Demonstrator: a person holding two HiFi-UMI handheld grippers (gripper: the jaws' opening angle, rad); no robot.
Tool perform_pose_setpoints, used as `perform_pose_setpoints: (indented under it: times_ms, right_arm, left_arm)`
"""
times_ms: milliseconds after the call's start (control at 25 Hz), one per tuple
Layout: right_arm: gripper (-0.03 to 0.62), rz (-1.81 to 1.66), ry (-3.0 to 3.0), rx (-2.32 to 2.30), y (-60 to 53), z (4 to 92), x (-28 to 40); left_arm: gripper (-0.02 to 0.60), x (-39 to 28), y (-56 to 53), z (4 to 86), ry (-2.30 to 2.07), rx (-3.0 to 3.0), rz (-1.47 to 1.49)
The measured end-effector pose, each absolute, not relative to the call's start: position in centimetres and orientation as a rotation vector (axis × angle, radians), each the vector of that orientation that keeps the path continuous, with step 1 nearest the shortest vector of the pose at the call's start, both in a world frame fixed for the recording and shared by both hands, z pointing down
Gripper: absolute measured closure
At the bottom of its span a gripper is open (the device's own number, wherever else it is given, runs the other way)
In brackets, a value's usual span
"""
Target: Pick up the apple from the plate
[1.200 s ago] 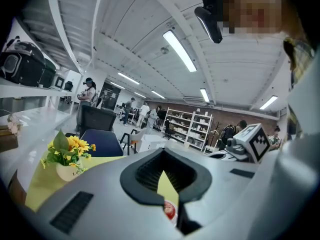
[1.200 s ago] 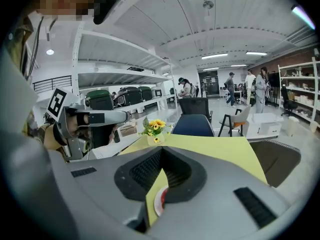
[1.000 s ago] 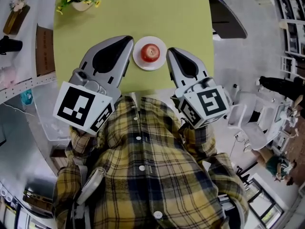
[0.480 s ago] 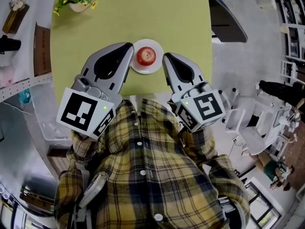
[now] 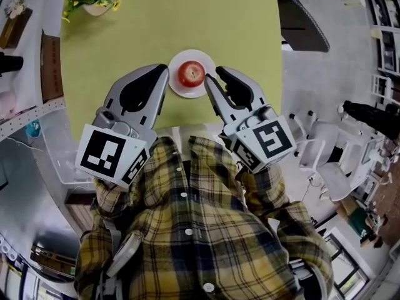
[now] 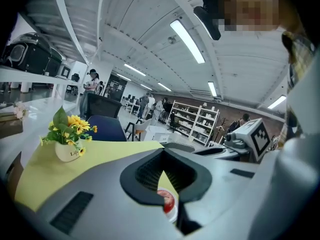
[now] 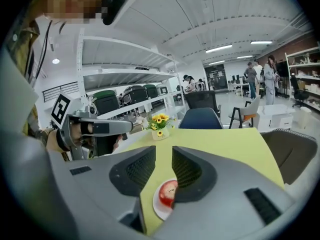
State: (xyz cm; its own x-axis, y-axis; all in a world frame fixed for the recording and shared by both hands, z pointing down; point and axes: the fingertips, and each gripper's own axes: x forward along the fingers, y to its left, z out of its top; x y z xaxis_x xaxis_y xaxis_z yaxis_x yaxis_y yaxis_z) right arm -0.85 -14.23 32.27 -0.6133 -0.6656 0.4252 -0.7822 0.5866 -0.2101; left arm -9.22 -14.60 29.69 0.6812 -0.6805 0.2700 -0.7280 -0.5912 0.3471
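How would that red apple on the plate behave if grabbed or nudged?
The apple looks round and sits loose on the white plate, so a nudge would probably roll it. Its shiny skin may slip when gripped.

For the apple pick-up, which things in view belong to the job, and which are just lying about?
Job: apple; white plate under it; yellow-green table bearing both.

Lying about: sunflower pot at the table's far corner; dark chair beside the table.
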Motion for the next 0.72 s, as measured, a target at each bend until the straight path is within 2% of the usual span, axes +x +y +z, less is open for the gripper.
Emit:
perform_pose_setpoints:
  times_ms: [200, 720]
  right_arm:
    - [0.477, 0.538, -2.531, 1.159, -14.1, 33.4, -0.8]
    - [0.299, 0.586, -2.528, 1.042, -13.9, 38.0, -2.2]
  left_arm:
    - [0.583, -9.1, -14.4, 31.2, -1.082, 2.437, 0.178]
    - [0.583, -8.5, -14.4, 35.0, -1.034, 2.396, 0.227]
